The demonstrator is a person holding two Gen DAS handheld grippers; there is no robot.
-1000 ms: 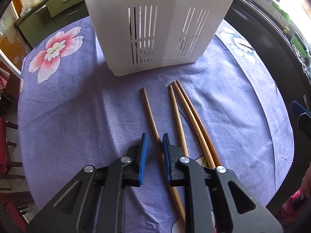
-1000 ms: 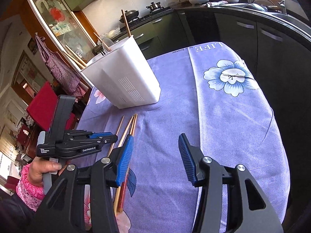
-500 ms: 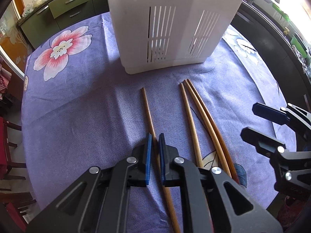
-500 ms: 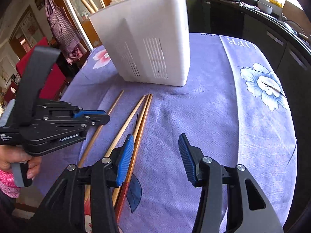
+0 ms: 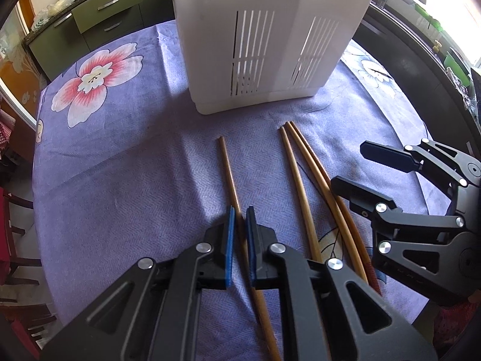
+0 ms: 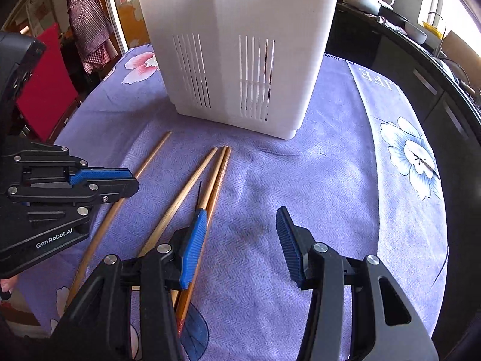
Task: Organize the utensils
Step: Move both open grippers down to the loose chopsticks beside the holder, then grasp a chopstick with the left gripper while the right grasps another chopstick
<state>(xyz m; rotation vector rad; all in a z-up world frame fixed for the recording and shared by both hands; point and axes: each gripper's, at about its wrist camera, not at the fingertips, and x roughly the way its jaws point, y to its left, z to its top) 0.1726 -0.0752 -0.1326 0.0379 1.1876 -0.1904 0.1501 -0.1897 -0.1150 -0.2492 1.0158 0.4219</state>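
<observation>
So I have the lone chopstick (image 5: 233,186) pinched between my left gripper (image 5: 239,225) pads, gripped near mid-length, I judge, so it lifts level toward the white slotted holder (image 5: 264,39) straight ahead. Three more chopsticks (image 5: 303,186) lie just right, four in all. My right gripper (image 6: 240,234) hangs spread beside them, holding nothing.

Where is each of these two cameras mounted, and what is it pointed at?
Left wrist: on the left gripper, looking along its fingers, closed around a single chopstick, toward the white utensil holder.
Right wrist: on the open right gripper, facing the same holder.
Both show the holder, four chopsticks, purple tablecloth and the other gripper.
</observation>
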